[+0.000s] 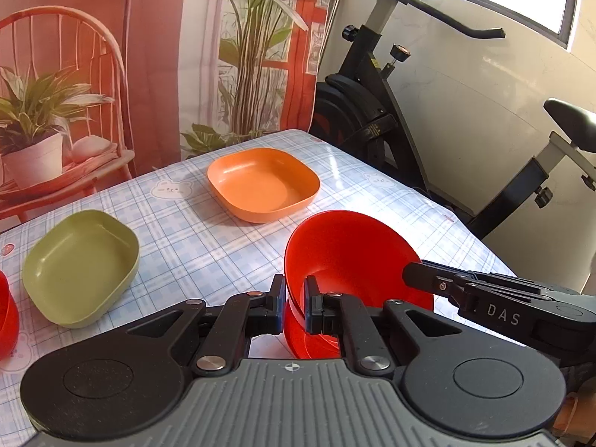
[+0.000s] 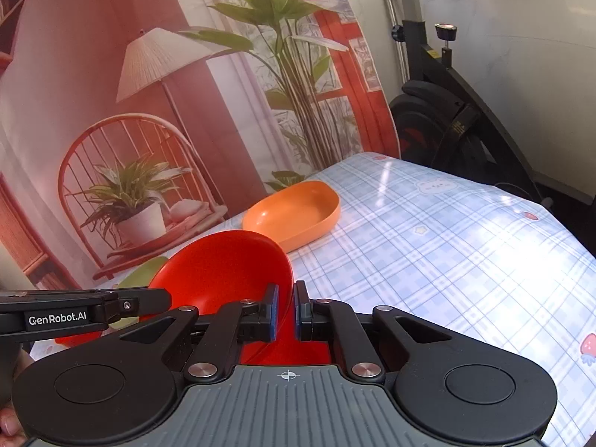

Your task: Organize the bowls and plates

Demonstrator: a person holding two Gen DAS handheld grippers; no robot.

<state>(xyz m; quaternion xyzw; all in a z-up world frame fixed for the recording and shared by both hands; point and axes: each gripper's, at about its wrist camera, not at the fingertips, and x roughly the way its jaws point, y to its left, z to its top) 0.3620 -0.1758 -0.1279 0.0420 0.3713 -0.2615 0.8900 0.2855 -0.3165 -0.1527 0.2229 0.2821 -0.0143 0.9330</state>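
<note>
Mid-carry, red bowl (image 1: 346, 257) pinched at opposite rims by left gripper (image 1: 294, 305) and right gripper (image 2: 285, 313) (both closed on it), next needing lowering onto a matching stack.

Left gripper (image 1: 295, 305) pinches the tilted red bowl's (image 1: 350, 257) rim.

Two readable markings, both on gripper bodies.
"DAS" in pale letters on the black arm of the right gripper (image 1: 409, 275), entering the left wrist view at about 4 o'clock; "GenRobot.AI" in white on the black side of the left gripper (image 2: 164, 300), entering the right wrist view at about 9 o'clock. Small yellow sticker on the exercise bike (image 1: 376, 63) frame, too small to read.
</note>
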